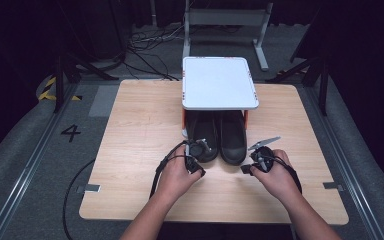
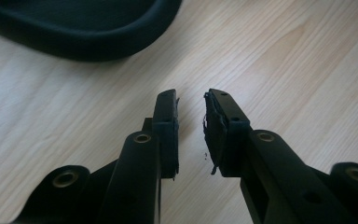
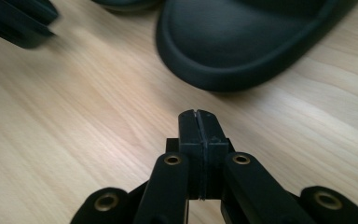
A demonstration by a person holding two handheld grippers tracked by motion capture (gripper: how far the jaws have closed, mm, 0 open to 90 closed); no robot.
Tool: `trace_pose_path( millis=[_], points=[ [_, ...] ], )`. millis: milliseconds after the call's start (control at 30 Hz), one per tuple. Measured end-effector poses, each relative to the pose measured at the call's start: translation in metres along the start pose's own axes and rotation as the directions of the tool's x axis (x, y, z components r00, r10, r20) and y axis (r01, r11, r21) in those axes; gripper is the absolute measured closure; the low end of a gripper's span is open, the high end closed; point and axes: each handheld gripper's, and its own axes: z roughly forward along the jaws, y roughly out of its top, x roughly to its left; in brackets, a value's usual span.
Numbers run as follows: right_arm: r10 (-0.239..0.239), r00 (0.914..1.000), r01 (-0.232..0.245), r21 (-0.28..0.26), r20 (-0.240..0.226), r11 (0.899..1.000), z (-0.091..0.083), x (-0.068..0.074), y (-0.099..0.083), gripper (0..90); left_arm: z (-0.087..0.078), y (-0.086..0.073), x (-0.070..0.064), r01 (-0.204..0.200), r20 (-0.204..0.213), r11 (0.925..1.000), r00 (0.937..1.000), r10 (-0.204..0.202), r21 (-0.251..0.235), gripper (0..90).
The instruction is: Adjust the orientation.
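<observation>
Two black shoes stand side by side under a white shelf [image 1: 219, 82], the left shoe [image 1: 203, 137] and the right shoe [image 1: 231, 140] with toes toward me. My left gripper [image 1: 200, 171] hovers just in front of the left shoe's toe. Its jaws [image 2: 190, 100] stand slightly apart over bare wood, with a shoe's toe [image 2: 84, 28] at the upper left. My right gripper [image 1: 245, 169] sits in front of the right shoe. Its jaws [image 3: 198, 114] are pressed together with nothing in them, a shoe toe [image 3: 242, 37] just ahead. The left gripper [image 3: 18, 21] shows blurred at top left.
The wooden table [image 1: 140, 125] has bare room left and right of the shelf and along its front edge. The shelf stands on orange-white legs at the back middle. Cables and a metal frame lie on the floor behind the table.
</observation>
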Motion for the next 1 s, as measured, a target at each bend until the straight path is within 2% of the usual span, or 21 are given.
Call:
trace_pose_path(
  millis=[133, 200, 267, 333, 433, 467, 500, 633, 700, 800, 967, 1000],
  points=[
    [0.006, 0.9994, -0.006, 0.011, -0.033, 1.000, 0.007, 0.005, 0.004, 89.7, 0.005, 0.007, -0.003, 0.002, 0.002, 1.0000, 1.0000, -0.002, 0.009, 74.6],
    [0.015, 0.9993, -0.015, 0.014, -0.034, 1.000, 0.011, 0.006, 0.008, 89.5, 0.009, 0.010, -0.004, -0.001, -0.009, 0.9999, 1.0000, 0.002, 0.012, 74.8],
    [0.027, 0.9992, -0.026, 0.010, -0.031, 1.000, 0.015, 0.005, 0.011, 89.5, 0.014, 0.015, -0.002, 0.017, -0.022, 0.9998, 0.9996, -0.017, 0.012, 74.4],
    [0.035, 0.9990, -0.035, 0.012, -0.029, 0.999, 0.018, 0.004, 0.013, 89.8, 0.016, 0.018, 0.002, 0.030, -0.052, 0.9995, 0.9982, -0.029, 0.010, 73.8],
    [0.044, 0.9981, -0.044, 0.011, -0.043, 0.999, 0.023, 0.002, 0.015, 90.0, 0.017, 0.021, 0.008, 0.055, -0.050, 0.9984, 0.9972, -0.056, -0.012, 76.0],
    [0.037, 0.9991, -0.037, 0.008, -0.023, 0.999, 0.025, 0.001, 0.016, 89.9, 0.017, 0.022, 0.009, 0.059, -0.057, 0.9980, 0.9965, -0.060, -0.022, 76.0],
    [0.036, 0.9993, -0.036, 0.005, -0.014, 0.999, 0.025, 0.001, 0.016, 89.8, 0.017, 0.022, 0.010, 0.062, -0.083, 0.9977, 0.9945, -0.064, -0.030, 76.1],
    [0.036, 0.9994, -0.036, -0.018, -0.002, 0.999, 0.027, -0.002, 0.020, 89.6, 0.016, 0.022, 0.016, 0.079, -0.095, 0.9960, 0.9921, -0.083, -0.041, 78.2],
    [0.037, 0.9991, -0.037, -0.026, 0.022, 0.999, 0.030, -0.006, 0.027, 89.4, 0.015, 0.023, 0.023, 0.116, -0.116, 0.9913, 0.9857, -0.122, -0.063, 77.3],
    [0.041, 0.9988, -0.041, -0.032, 0.025, 0.999, 0.033, -0.008, 0.035, 89.3, 0.015, 0.023, 0.026, 0.131, -0.115, 0.9878, 0.9834, -0.140, -0.084, 76.3],
    [0.054, 0.9983, -0.053, -0.015, 0.022, 0.998, 0.039, -0.012, 0.047, 89.5, 0.013, 0.026, 0.030, 0.132, -0.124, 0.9875, 0.9820, -0.142, -0.086, 75.8],
    [0.055, 0.9983, -0.055, -0.005, 0.020, 0.998, 0.042, -0.014, 0.051, 89.5, 0.012, 0.030, 0.034, 0.158, -0.118, 0.9835, 0.9787, -0.168, -0.089, 76.1]
  ],
)
